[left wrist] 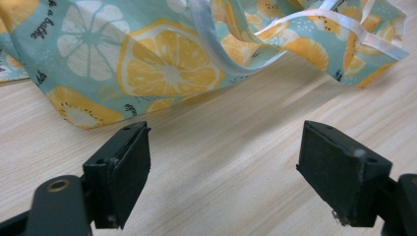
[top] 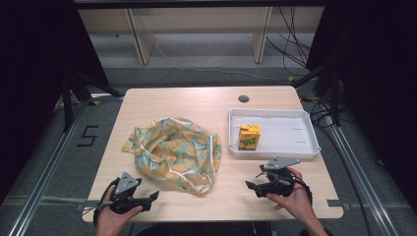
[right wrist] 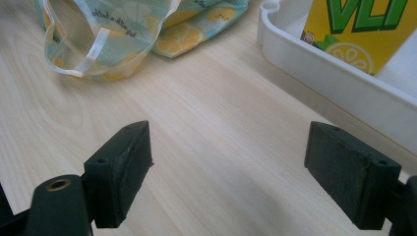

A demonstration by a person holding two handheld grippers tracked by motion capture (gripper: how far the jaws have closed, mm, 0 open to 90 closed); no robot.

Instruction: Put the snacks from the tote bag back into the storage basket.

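Note:
A crumpled cloth bag (top: 174, 151) printed with lemon slices and white handles lies in the middle of the table; the same bag (left wrist: 162, 59) lies just beyond the left jaws, and the bag (right wrist: 123, 34) is at the upper left of the right gripper view. A yellow juice carton (top: 249, 136) stands upright in a white tray (top: 285, 152); the carton (right wrist: 361, 29) and tray wall (right wrist: 339, 88) are close to the right jaws. My left gripper (top: 153, 197) is open near the front left edge, nothing between its jaws. My right gripper (top: 252, 187) is open in front of the tray, holding nothing.
The wooden table (top: 196, 105) has a round cable hole (top: 243, 98) at the back. Bare tabletop (top: 231, 201) lies between the two grippers. Shelving legs and cables sit on the floor behind the table.

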